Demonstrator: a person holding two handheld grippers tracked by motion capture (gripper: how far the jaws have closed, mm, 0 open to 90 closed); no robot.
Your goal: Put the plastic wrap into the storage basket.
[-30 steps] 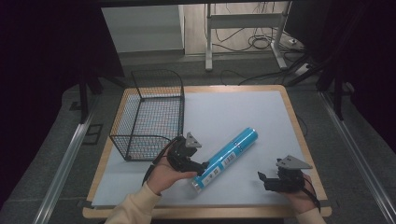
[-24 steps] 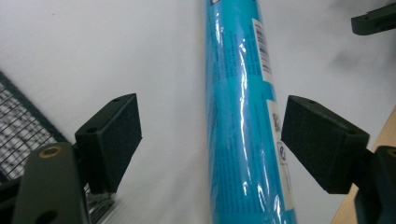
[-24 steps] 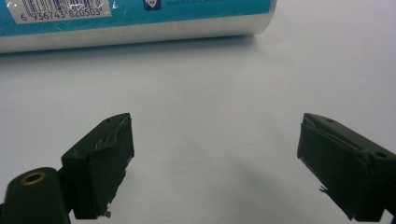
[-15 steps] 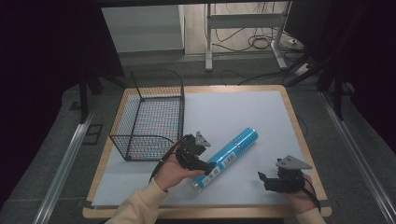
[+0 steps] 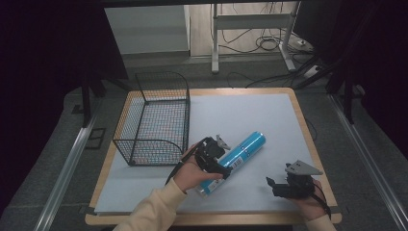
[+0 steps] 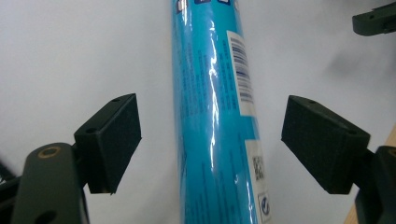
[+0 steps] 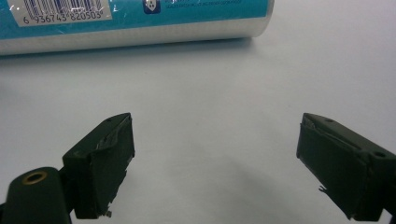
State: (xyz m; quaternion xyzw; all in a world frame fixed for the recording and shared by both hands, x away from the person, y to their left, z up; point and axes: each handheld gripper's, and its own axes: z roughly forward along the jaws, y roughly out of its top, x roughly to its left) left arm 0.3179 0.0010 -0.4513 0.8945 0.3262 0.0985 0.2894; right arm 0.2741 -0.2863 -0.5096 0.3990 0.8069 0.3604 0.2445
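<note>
The blue tube lies flat on the white sheet that covers the table, to the right of the wire basket; its long axis runs diagonally, from the end near the person at the lower left to the far end pointing up and to the right. The left gripper is over the tube's near part with its jaws spread on both sides of the tube, and the pads do not touch it. The right gripper rests well apart at the sheet's right side, its jaws also spread wide with nothing between them.
</note>
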